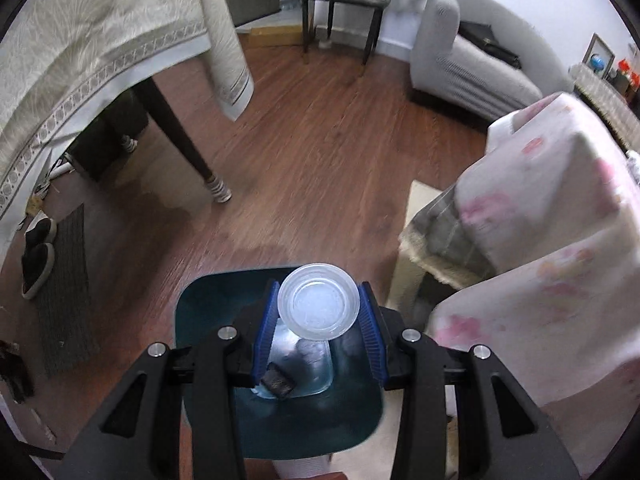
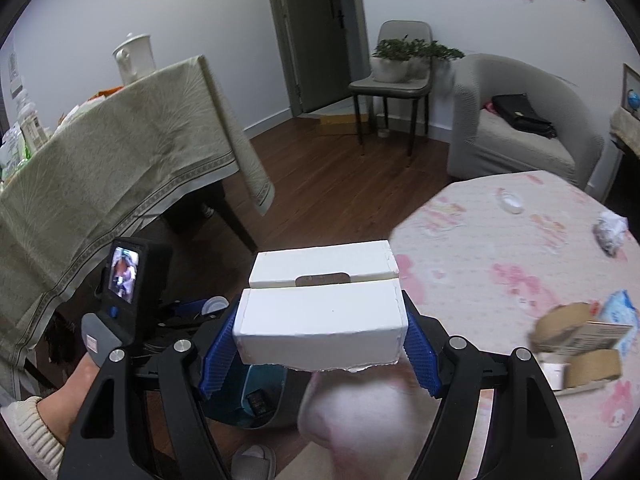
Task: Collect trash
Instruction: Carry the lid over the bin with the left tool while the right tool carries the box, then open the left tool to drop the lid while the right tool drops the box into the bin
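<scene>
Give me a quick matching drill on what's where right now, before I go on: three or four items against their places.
Things:
1. clear plastic cup
2. white box
3. black bag
4. potted plants

Places:
A. on the grey chair
B. between the left hand-held gripper's fingers, above the teal bin
C. on the armchair
D. between the right hand-held gripper's fingers

Pairs: 1-B, 2-D, 3-C, 4-A
</scene>
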### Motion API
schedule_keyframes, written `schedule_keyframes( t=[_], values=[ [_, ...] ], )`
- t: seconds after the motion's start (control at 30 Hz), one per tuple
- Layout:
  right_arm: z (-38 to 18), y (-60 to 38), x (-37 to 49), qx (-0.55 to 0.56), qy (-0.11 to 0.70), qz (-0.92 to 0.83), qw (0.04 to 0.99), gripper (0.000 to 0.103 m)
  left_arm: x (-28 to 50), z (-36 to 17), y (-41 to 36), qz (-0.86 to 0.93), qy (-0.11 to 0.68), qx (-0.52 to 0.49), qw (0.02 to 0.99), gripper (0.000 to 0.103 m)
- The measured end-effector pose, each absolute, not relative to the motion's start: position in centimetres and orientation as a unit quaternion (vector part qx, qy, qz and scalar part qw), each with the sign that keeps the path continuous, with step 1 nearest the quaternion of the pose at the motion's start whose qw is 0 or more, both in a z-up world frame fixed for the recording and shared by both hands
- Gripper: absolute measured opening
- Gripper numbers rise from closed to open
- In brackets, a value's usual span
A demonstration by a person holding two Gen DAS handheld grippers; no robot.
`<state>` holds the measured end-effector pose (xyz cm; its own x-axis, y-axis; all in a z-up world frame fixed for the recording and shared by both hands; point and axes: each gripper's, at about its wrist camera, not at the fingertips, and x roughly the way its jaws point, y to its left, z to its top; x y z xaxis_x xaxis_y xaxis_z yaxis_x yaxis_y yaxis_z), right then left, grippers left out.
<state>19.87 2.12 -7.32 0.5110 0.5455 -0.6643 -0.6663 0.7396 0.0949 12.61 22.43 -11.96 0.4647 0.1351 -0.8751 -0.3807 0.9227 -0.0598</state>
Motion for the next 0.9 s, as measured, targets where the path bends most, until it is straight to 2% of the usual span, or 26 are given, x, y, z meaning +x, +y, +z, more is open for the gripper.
schedule_keyframes(
  t=[0.4, 0.77, 0.83, 0.87, 0.9],
  values=[
    [-9.2, 7.7, 19.3, -0.099, 0.362, 0.384, 0.844, 0.075, 11.0, -17.7, 26.4, 0.174, 0.558, -0.124, 0.802, 0.042],
    [-13.3, 12.2, 19.5, -0.120, 0.391, 0.395, 0.822, 0.075, 9.3, -19.0, 28.3, 0.173, 0.575, -0.132, 0.789, 0.043],
    [-14.2, 12.7, 19.5, -0.125, 0.397, 0.395, 0.819, 0.075, 9.0, -19.4, 28.6, 0.169, 0.582, -0.142, 0.783, 0.052],
    [-14.7, 13.0, 19.6, -0.128, 0.400, 0.394, 0.817, 0.075, 8.8, -19.4, 28.6, 0.165, 0.583, -0.147, 0.782, 0.060],
    [-15.1, 13.2, 19.6, -0.129, 0.404, 0.394, 0.816, 0.075, 8.7, -19.3, 28.6, 0.162, 0.581, -0.146, 0.784, 0.062]
  ],
)
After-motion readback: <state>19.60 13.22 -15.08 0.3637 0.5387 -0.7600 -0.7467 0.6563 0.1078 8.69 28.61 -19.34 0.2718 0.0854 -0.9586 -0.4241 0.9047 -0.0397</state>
